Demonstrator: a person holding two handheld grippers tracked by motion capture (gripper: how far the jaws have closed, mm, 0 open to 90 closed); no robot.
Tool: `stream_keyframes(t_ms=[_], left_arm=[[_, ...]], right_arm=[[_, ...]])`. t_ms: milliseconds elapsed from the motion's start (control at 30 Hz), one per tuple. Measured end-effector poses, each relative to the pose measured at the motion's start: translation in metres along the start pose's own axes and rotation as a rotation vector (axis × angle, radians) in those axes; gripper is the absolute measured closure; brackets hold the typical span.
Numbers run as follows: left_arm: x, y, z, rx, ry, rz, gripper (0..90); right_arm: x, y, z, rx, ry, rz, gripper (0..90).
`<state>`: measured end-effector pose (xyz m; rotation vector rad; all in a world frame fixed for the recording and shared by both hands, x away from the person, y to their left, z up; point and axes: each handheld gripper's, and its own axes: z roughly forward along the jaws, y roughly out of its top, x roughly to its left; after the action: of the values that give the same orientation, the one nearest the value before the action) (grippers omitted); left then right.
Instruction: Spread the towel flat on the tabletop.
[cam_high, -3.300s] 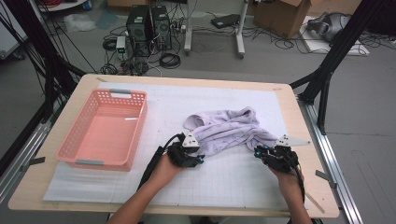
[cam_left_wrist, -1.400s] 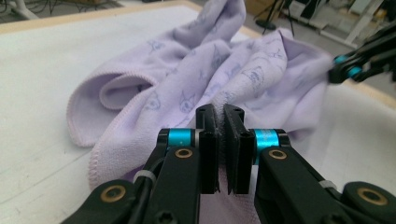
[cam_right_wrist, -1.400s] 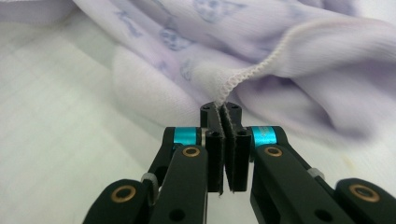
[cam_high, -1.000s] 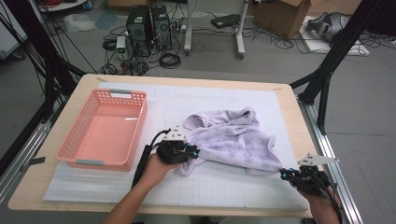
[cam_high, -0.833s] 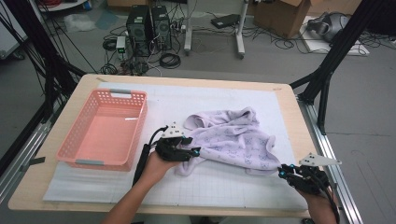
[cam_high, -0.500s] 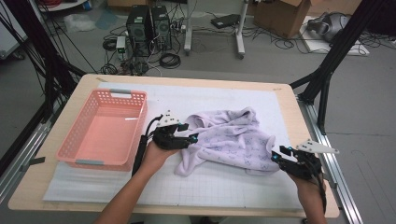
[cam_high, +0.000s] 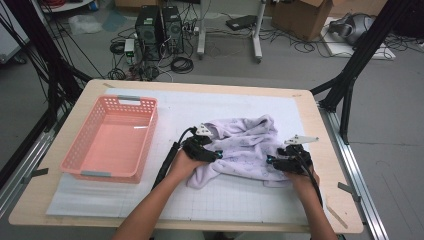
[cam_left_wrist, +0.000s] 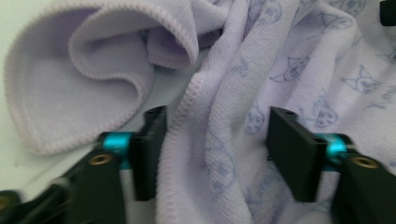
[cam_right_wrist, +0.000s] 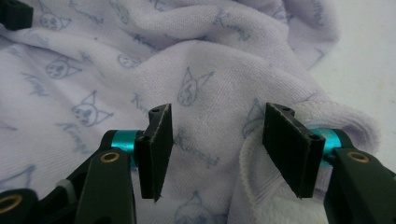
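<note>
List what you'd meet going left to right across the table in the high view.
Pink basket → left gripper, at the towel's left edge → lavender towel → right gripper, at the towel's right edge → bare strip of the wooden table.

A pale lilac towel is seen crumpled on the white surface, to the right of the middle. It is printed with small blue cat faces and words. Its hemmed edges are folded over, and one corner is curled into a loop.
</note>
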<state>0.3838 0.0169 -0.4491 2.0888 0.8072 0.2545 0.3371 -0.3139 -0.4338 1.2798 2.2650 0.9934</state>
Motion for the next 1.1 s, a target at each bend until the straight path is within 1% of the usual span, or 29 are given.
stream_keyframes(t_ms=[33,100,133,167,200,233,267,333,367,400,433,467,500,533,600,633,667,733,800,900,933,967,1000,1033,1067,1100], left_arm=[[-0.001,0.0,0.0,-0.005,-0.005,0.02,44.3],[-0.002,0.001,0.0,-0.017,-0.01,0.071,60.5],[-0.004,0.001,0.0,-0.015,0.007,0.095,71.9],[-0.003,0.001,0.001,-0.015,0.011,0.091,78.6],[-0.003,0.002,0.001,-0.019,0.015,0.078,78.6],[0.0,0.002,0.0,-0.03,0.027,0.048,79.5],[0.004,0.002,-0.001,-0.042,0.034,0.016,79.8],[0.012,0.002,-0.006,-0.073,0.051,-0.032,80.1],[0.016,0.002,-0.008,-0.089,0.066,-0.044,80.2],[0.019,0.002,-0.011,-0.106,0.081,-0.041,80.2],[0.022,0.003,-0.014,-0.127,0.105,-0.038,80.3],[0.025,0.004,-0.018,-0.156,0.126,-0.048,80.4],[0.03,0.005,-0.021,-0.172,0.137,-0.065,80.5],[0.035,0.008,-0.024,-0.179,0.152,-0.075,80.5],[0.042,0.009,-0.03,-0.232,0.194,-0.097,80.5],[0.046,0.009,-0.032,-0.251,0.219,-0.109,80.6],[0.05,0.008,-0.033,-0.262,0.232,-0.131,80.6],[0.058,0.005,-0.034,-0.26,0.254,-0.162,80.6],[0.064,0.002,-0.035,-0.268,0.278,-0.186,80.5],[0.068,0.002,-0.036,-0.307,0.317,-0.192,80.5],[0.069,0.001,-0.036,-0.317,0.323,-0.194,80.5],[0.07,0.001,-0.034,-0.317,0.326,-0.197,80.5],[0.071,0.0,-0.033,-0.313,0.327,-0.201,80.1],[0.071,-0.001,-0.033,-0.308,0.328,-0.212,74.5],[0.071,-0.001,-0.034,-0.304,0.323,-0.236,74.5],[0.072,-0.001,-0.035,-0.306,0.315,-0.259,66.7]], right_arm=[[0.0,0.0,0.0,0.0,0.0,0.0,42.3],[0.0,0.002,0.004,0.003,-0.009,-0.004,42.2],[0.0,0.003,0.007,0.003,-0.015,-0.015,42.8],[0.0,0.006,0.009,0.02,-0.036,-0.048,47.2],[0.0,0.006,0.009,0.02,-0.036,-0.048,47.2],[0.0,0.009,0.01,0.028,-0.043,-0.049,51.2],[-0.001,0.012,0.01,0.038,-0.054,-0.051,56.9],[-0.004,0.016,0.01,0.036,-0.06,-0.052,71.1],[-0.009,0.021,0.01,-0.006,-0.03,-0.033,80.8],[-0.009,0.021,0.01,-0.006,-0.03,-0.033,80.8],[-0.011,0.024,0.012,-0.032,-0.001,-0.015,85.0],[-0.011,0.028,0.014,-0.051,0.012,-0.008,85.3],[-0.011,0.033,0.018,-0.056,0.016,-0.013,85.5],[-0.009,0.038,0.022,-0.056,0.013,-0.025,85.8],[-0.005,0.051,0.03,-0.064,0.005,-0.048,86.0],[-0.002,0.063,0.038,-0.091,0.003,-0.051,86.0],[-0.002,0.063,0.038,-0.091,0.003,-0.051,86.0],[0.0,0.076,0.046,-0.109,-0.004,-0.053,86.0],[0.001,0.086,0.054,-0.129,-0.014,-0.054,86.0],[0.004,0.097,0.068,-0.121,-0.037,-0.064,86.0],[0.005,0.103,0.074,-0.135,-0.054,-0.048,86.0],[0.005,0.103,0.074,-0.135,-0.054,-0.048,86.0],[0.004,0.105,0.075,-0.157,-0.062,-0.033,86.0],[0.002,0.108,0.076,-0.197,-0.047,0.017,84.7],[0.002,0.108,0.076,-0.197,-0.047,0.017,84.7],[0.002,0.108,0.076,-0.205,-0.042,0.023,82.9]])
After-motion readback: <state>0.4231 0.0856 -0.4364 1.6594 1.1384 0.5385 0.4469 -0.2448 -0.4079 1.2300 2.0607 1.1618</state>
